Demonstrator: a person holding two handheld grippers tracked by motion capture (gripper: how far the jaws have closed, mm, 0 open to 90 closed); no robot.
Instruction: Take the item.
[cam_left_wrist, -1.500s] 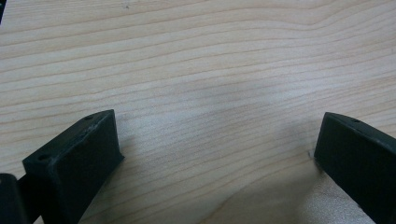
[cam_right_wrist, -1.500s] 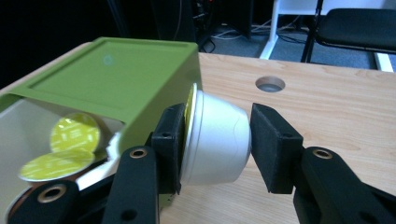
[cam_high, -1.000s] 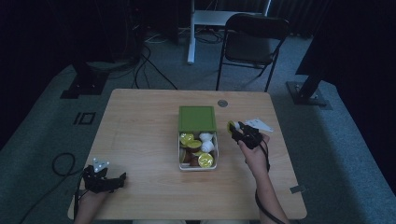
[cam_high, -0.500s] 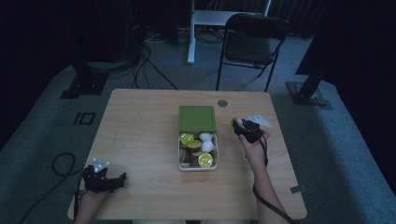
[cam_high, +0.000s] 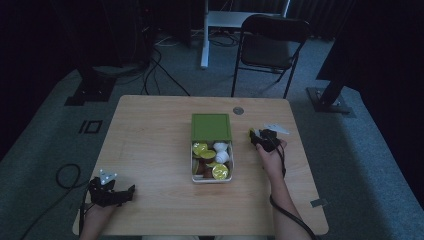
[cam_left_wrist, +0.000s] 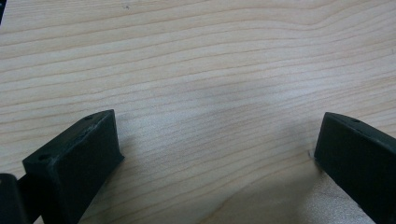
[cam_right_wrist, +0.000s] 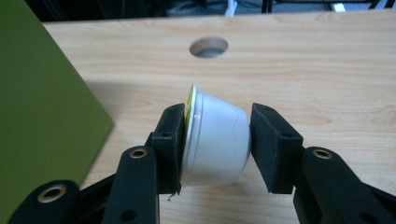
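A white box (cam_high: 194, 177) holding several small cups with yellow foil lids stands mid-table. Its green lid (cam_high: 211, 127) lies just beyond it. My right gripper (cam_high: 253, 135) is to the right of the lid, shut on a small white cup. In the right gripper view the cup (cam_right_wrist: 215, 140) lies on its side, squeezed between the jaws of the right gripper (cam_right_wrist: 215, 126), its yellow foil against the left jaw. The green lid (cam_right_wrist: 42, 107) is at the left there. My left gripper (cam_high: 129, 191) rests open at the table's near left corner. In the left gripper view the left gripper (cam_left_wrist: 215, 140) has bare wood between its jaws.
A round cable hole (cam_high: 238, 110) sits in the table beyond the lid, also seen as the hole (cam_right_wrist: 208, 47) past the cup. A white scrap (cam_high: 276, 128) lies right of my right hand. A folding chair (cam_high: 270, 40) stands behind the table.
The right gripper has shifted only slightly beside the lid, still holding the cup. The left gripper has not moved.
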